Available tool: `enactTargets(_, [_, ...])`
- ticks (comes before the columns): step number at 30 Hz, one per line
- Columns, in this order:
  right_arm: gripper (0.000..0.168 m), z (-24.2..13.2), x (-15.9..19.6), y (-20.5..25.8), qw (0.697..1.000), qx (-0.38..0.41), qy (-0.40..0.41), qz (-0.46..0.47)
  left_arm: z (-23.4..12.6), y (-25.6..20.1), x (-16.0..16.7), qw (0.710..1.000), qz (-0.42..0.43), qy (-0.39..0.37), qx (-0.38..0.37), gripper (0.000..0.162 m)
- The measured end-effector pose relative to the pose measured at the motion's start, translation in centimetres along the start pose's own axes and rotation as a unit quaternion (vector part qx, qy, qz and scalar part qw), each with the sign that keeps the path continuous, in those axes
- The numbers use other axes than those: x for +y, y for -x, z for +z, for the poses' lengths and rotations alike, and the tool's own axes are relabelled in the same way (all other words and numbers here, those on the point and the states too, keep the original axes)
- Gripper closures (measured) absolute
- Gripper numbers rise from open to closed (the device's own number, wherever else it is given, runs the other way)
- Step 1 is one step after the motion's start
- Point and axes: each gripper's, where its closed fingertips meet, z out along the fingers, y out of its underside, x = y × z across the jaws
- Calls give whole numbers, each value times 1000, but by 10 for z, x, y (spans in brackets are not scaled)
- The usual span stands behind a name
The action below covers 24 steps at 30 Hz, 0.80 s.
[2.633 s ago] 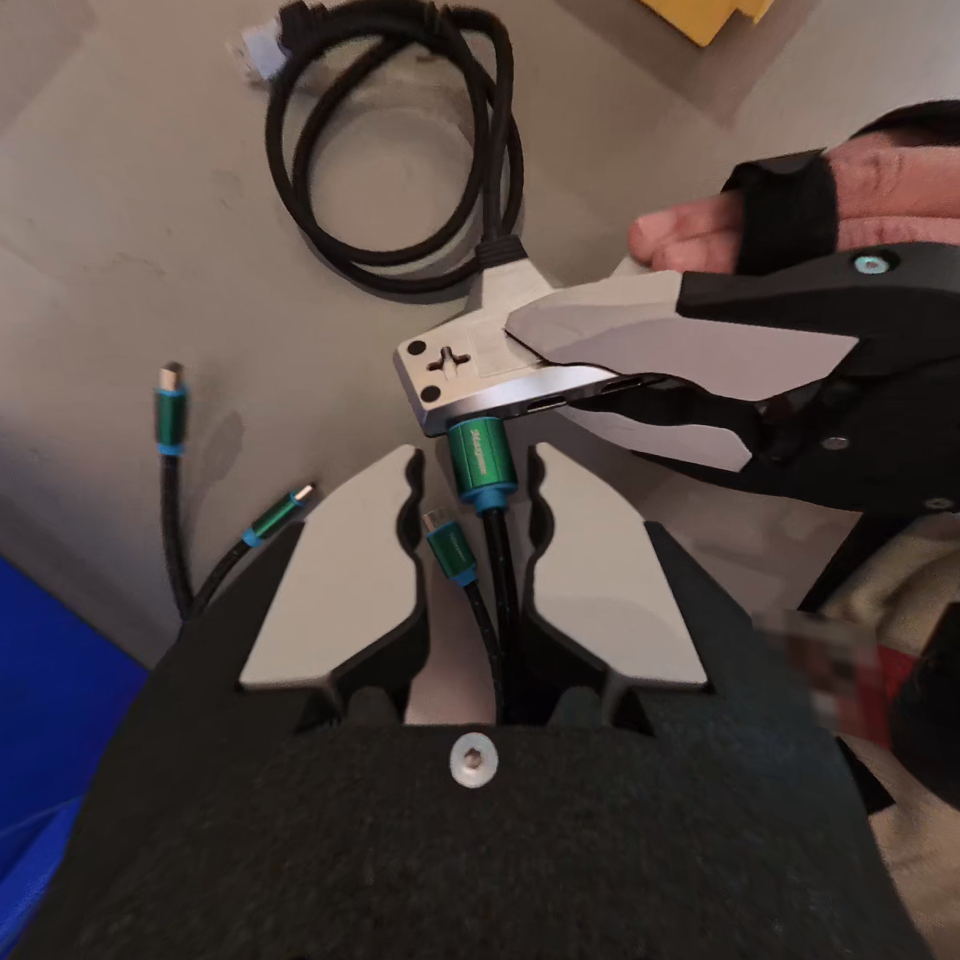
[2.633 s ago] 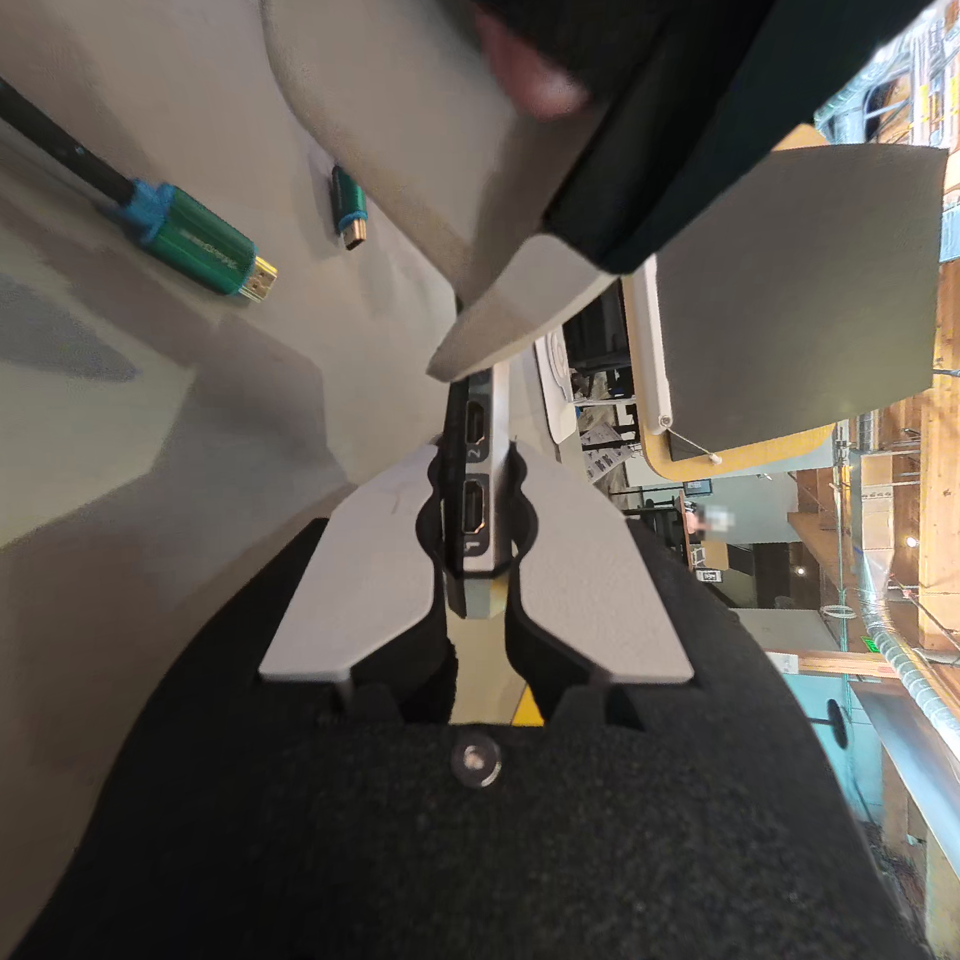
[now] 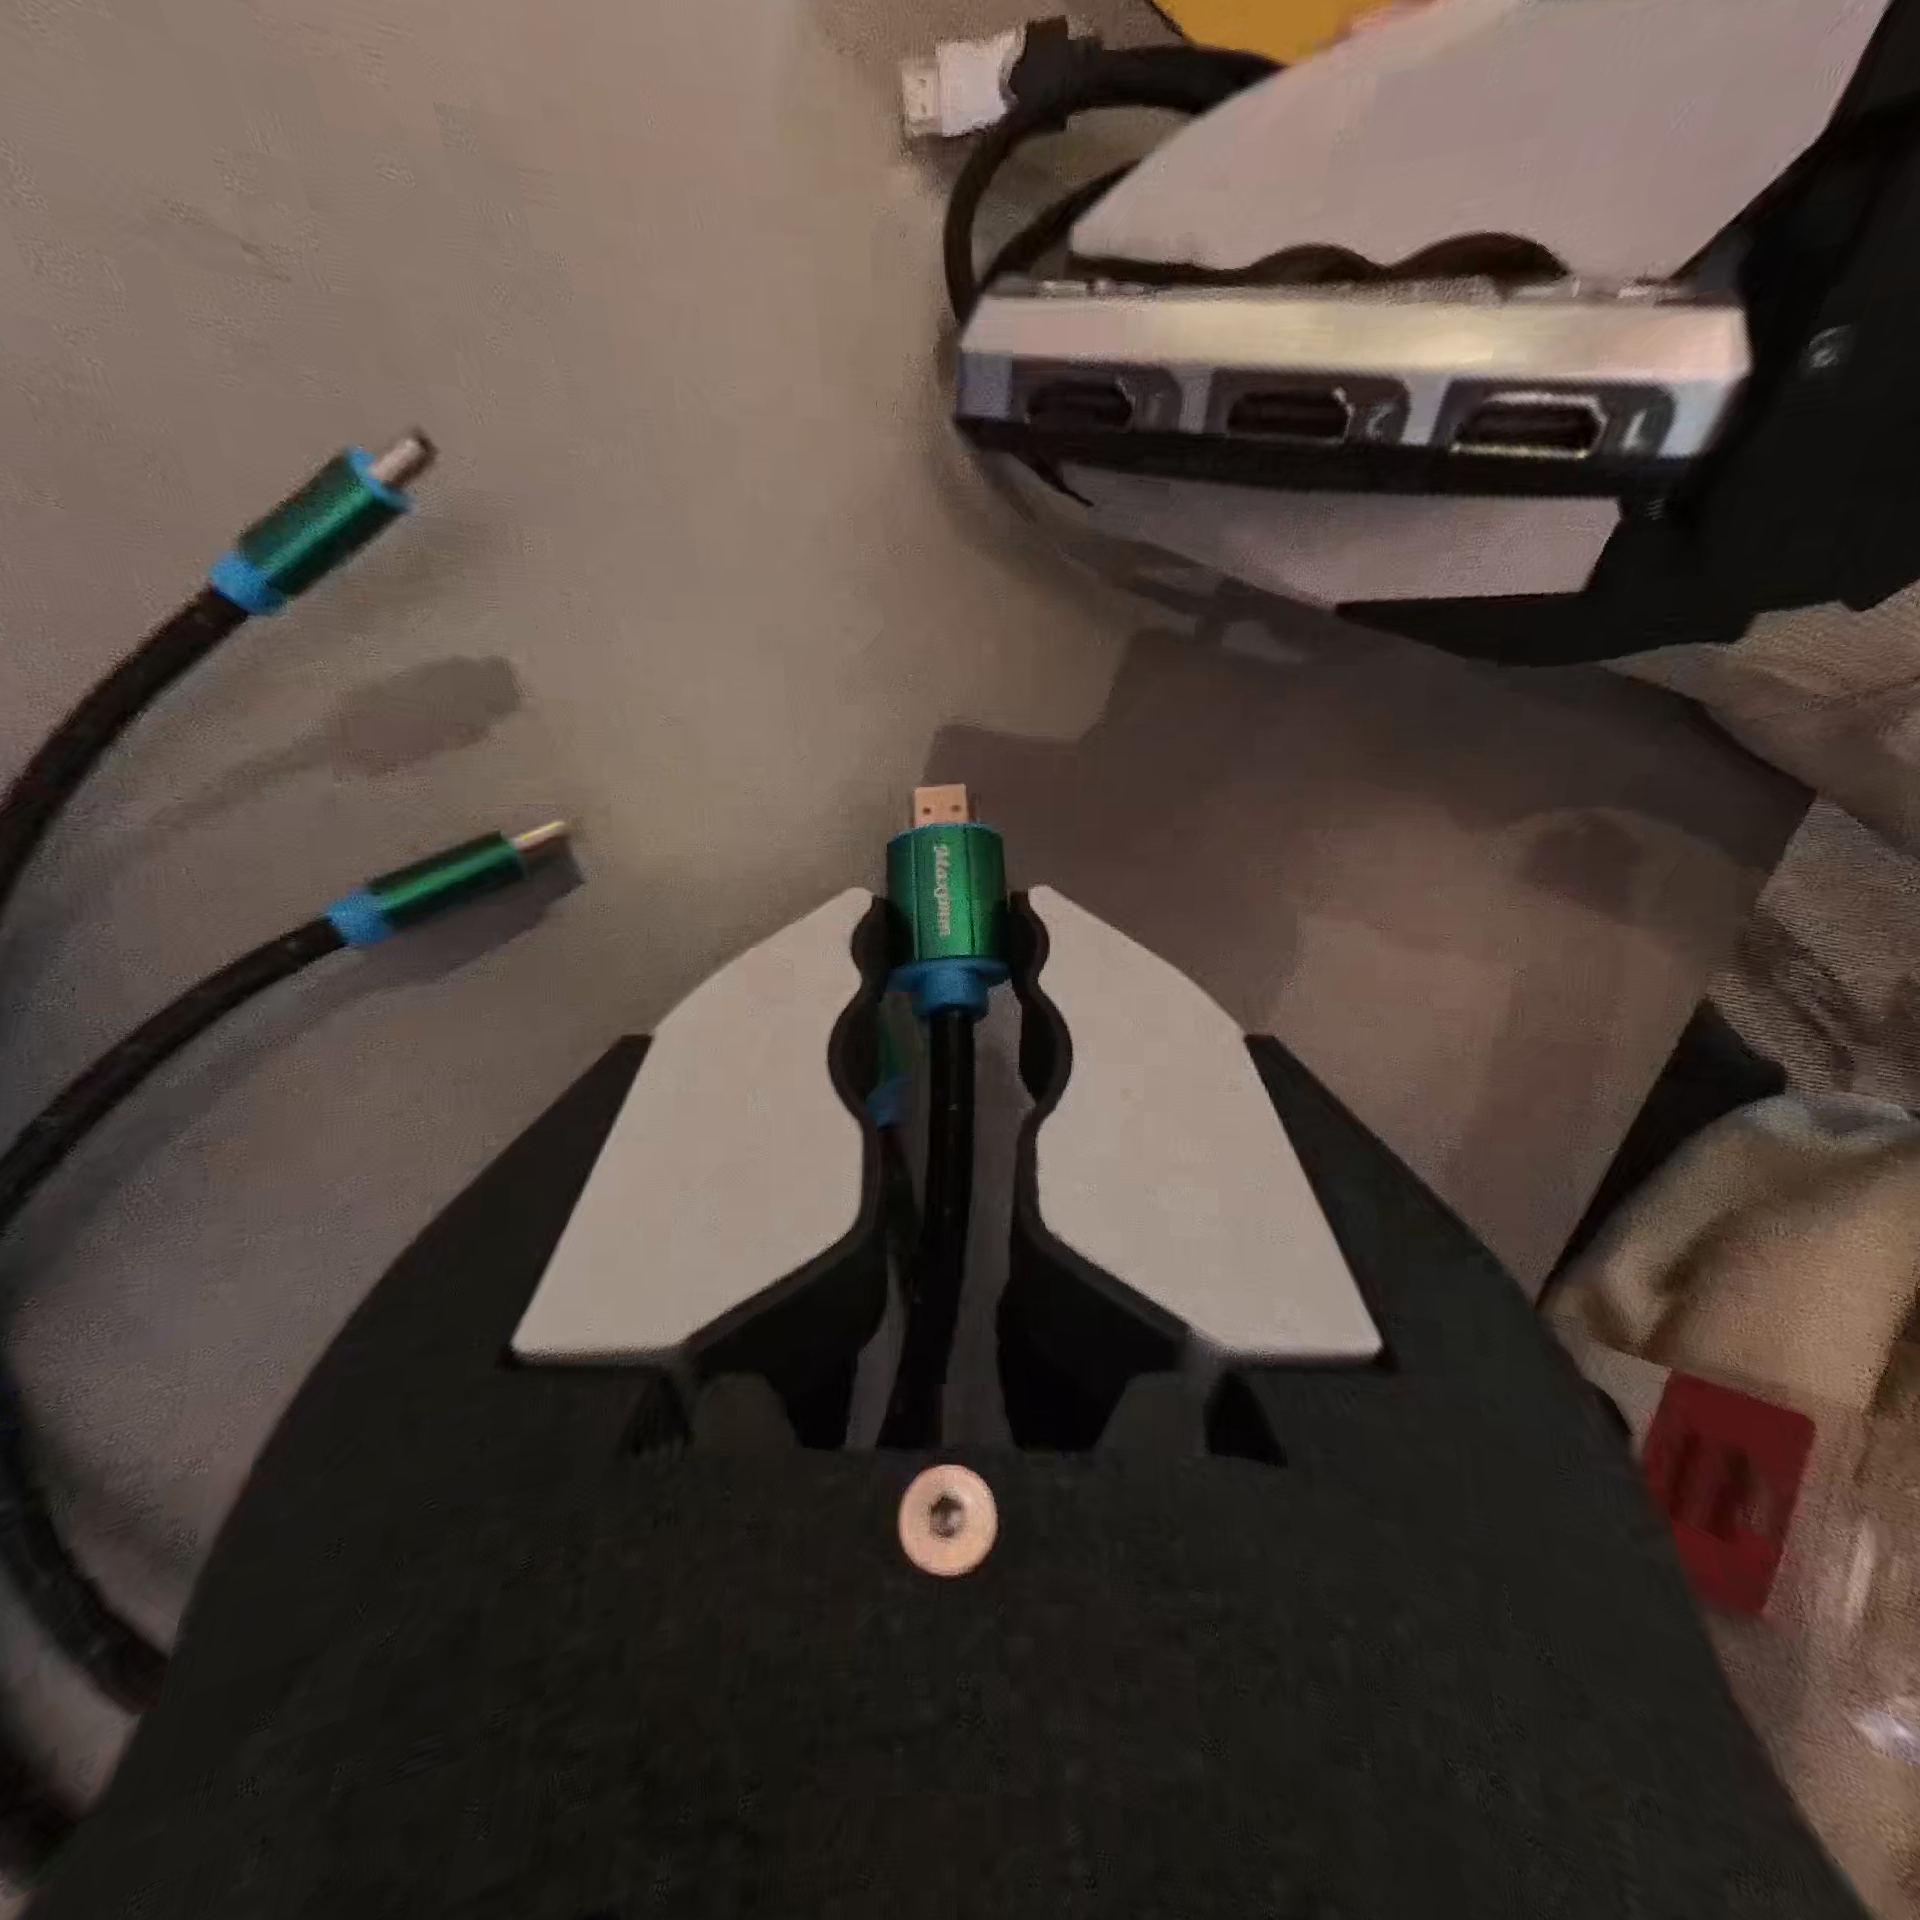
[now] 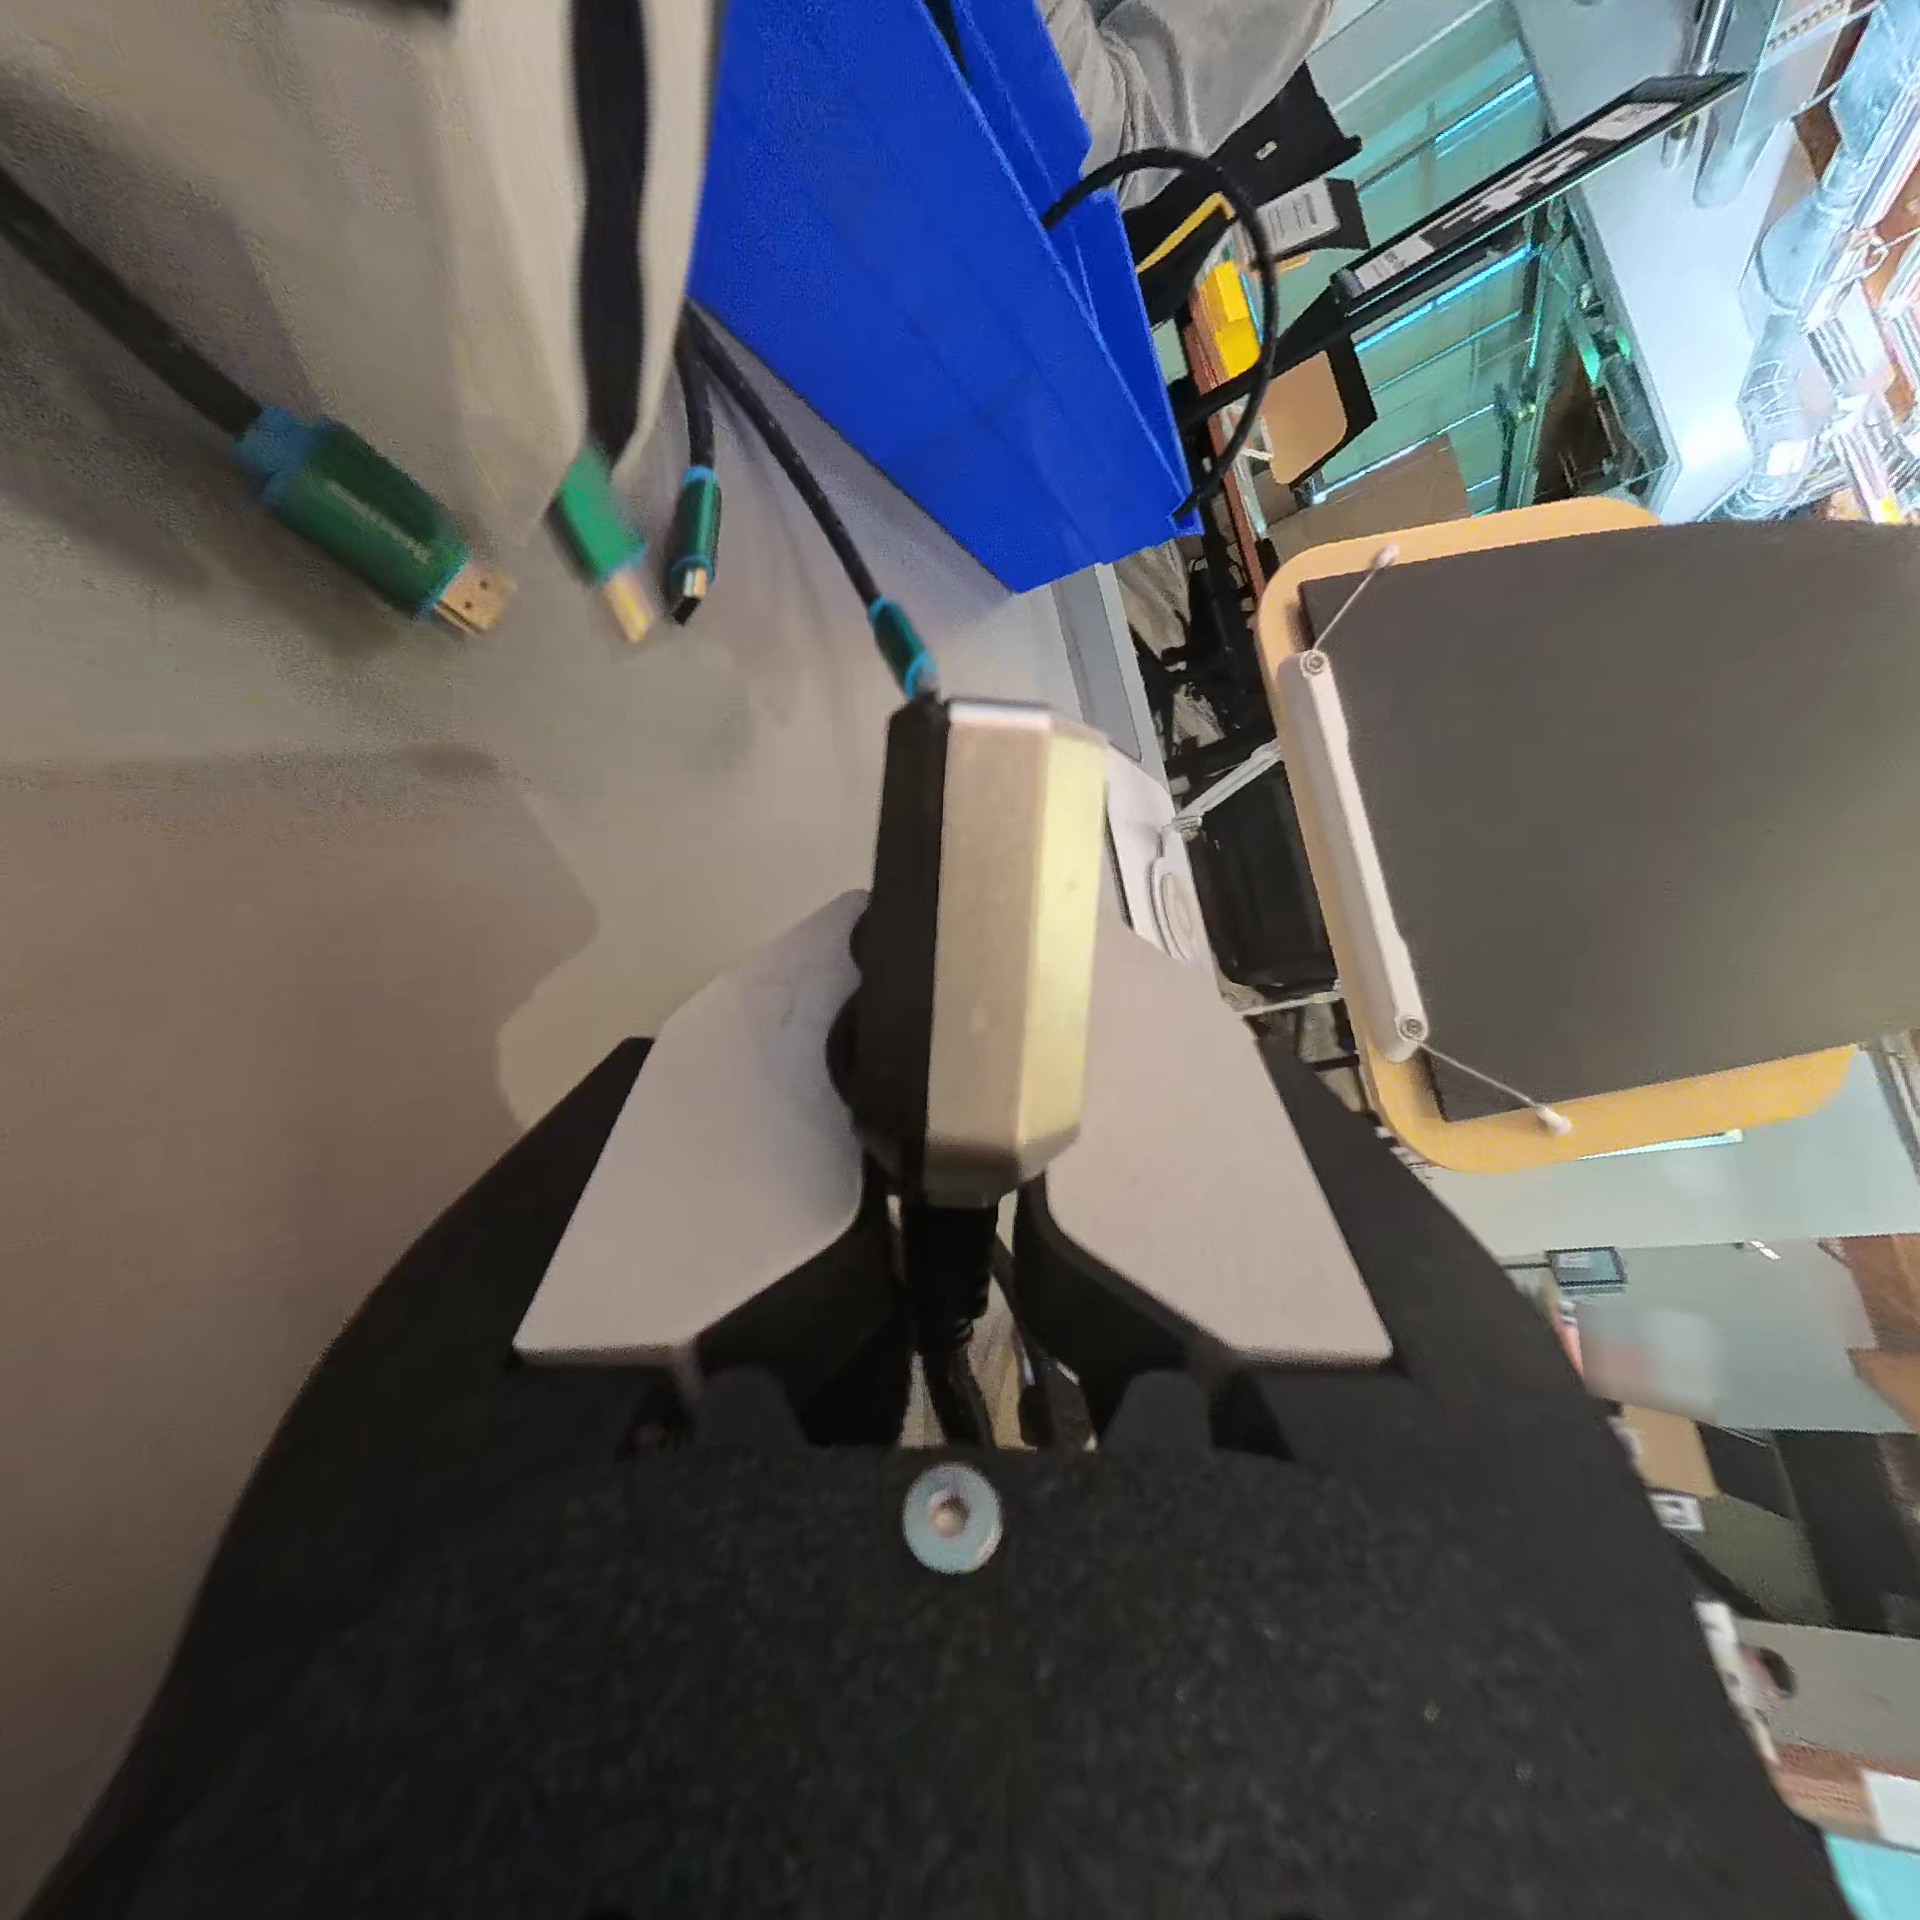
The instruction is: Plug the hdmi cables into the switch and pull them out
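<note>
The left gripper (image 3: pixel 948 935) is closed around a green cable plug (image 3: pixel 945 906), free of the switch (image 3: pixel 1351 390) clamped in the right gripper (image 4: pixel 977 997), whose three sockets show empty; two other plugs lie on the worktop (image 3: pixel 623 364).

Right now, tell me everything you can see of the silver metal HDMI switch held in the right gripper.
The silver metal HDMI switch is a flat, brushed-metal slab with a dark underside and chamfered corners. Its long edge shows three HDMI ports in a row, all empty. The right gripper is shut on it, its pale fingers pressing the two broad faces, holding it off the grey table. A black braided cable leaves its far end. No plug touches it.
</note>
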Motion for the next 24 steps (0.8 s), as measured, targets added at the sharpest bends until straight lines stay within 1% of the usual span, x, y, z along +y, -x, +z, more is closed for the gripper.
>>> enactTargets(1, [145,-1,0,-1,1000,-2,-1,9,4,-8,-1,999,-15,-5,30,139])
enactTargets(3, [145,-3,3,-3,1000,3,1,16,-3,-19,-13,993,-51,-45,97,122])
enactTargets(5, [145,-6,6,-4,1000,2,1,26,-19,-22,-22,984,-70,-86,137,117])
enactTargets(7, [145,-9,3,-9,999,4,-9,48,-35,-22,-21,980,-67,-113,146,116])
enactTargets(8, [145,-11,0,-14,998,3,-17,62,-42,-20,-18,980,-62,-126,138,117])
enactTargets(10, [145,-17,-10,-41,995,18,-33,92,-50,-15,-6,982,-53,-136,115,120])
enactTargets(12, [145,-29,-26,-86,987,35,-66,144,-53,-11,10,986,-52,-128,96,123])
enactTargets(14, [145,-44,-35,-144,974,52,-98,200,-53,-7,19,988,-56,-118,80,126])
enactTargets(17, [144,-75,-28,-243,943,102,-146,280,-55,-6,20,988,-60,-113,88,127])
enactTargets(19, [144,-97,-5,-301,926,142,-150,316,-54,-4,24,988,-67,-103,88,127])
enactTargets(21, [144,-118,24,-348,913,195,-145,326,-56,-4,24,987,-76,-102,97,128])
enactTargets(23, [145,-128,58,-378,910,241,-130,312,-59,-5,20,984,-83,-114,109,128])
enactTargets(24, [145,-124,81,-385,911,251,-105,310,-60,-6,19,983,-85,-117,113,128])
